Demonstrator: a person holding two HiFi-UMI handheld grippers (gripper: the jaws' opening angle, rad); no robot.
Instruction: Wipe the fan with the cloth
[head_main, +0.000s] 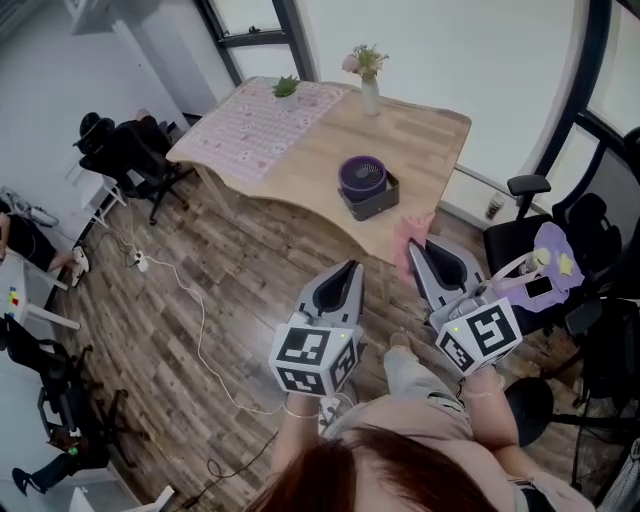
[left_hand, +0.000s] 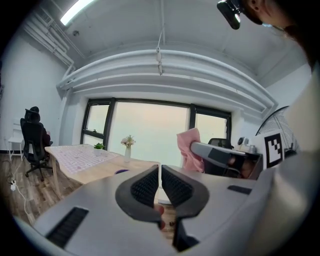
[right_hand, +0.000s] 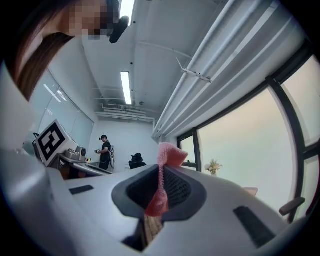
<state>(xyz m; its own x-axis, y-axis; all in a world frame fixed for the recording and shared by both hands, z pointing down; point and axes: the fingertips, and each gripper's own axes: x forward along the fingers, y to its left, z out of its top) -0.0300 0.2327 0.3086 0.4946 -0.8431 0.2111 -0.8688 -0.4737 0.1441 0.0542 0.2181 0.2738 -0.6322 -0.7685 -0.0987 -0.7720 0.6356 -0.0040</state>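
Observation:
A small purple fan (head_main: 362, 178) sits in a dark tray on the wooden table (head_main: 425, 150), near its front edge. My right gripper (head_main: 421, 247) is shut on a pink cloth (head_main: 408, 240), held in the air just short of the table edge; the pink cloth (right_hand: 165, 159) pokes out between the closed jaws in the right gripper view. My left gripper (head_main: 349, 270) hangs over the floor, left of the right one, its jaws shut with nothing between them. From the left gripper view the cloth (left_hand: 189, 150) and the right gripper (left_hand: 225, 159) show to the right.
A vase of flowers (head_main: 369, 84) and a small green plant (head_main: 286, 86) stand at the table's far side on a patterned mat (head_main: 265, 125). Office chairs (head_main: 135, 158) stand to the left and right (head_main: 560, 240). A white cable (head_main: 190, 310) runs over the wooden floor.

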